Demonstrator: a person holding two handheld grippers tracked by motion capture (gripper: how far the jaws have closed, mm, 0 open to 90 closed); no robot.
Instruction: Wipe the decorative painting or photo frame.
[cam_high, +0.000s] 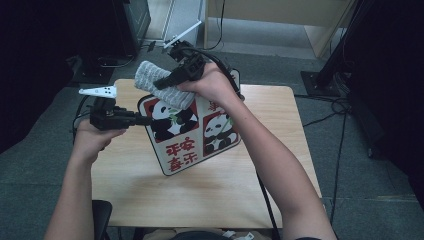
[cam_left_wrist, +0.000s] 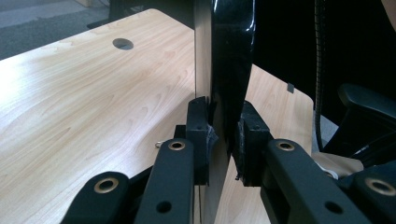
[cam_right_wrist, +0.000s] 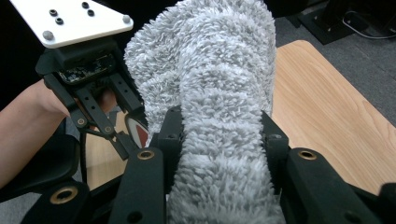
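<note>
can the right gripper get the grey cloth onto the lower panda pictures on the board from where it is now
Probably yes. The right gripper is shut on the grey cloth at the panda board's upper corner, the left gripper clamps its left edge, and nothing lies on the printed face below.

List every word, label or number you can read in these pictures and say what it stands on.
"平安": red characters, upper row on the lower left panel of the panda board, seen in the high view.
"喜乐": red characters, row below it on the same panel.
Red characters at the board's top right panel, beside the right gripper holding the grey cloth: mostly hidden by the hand, unreadable.
Left gripper, table: no text.
</note>
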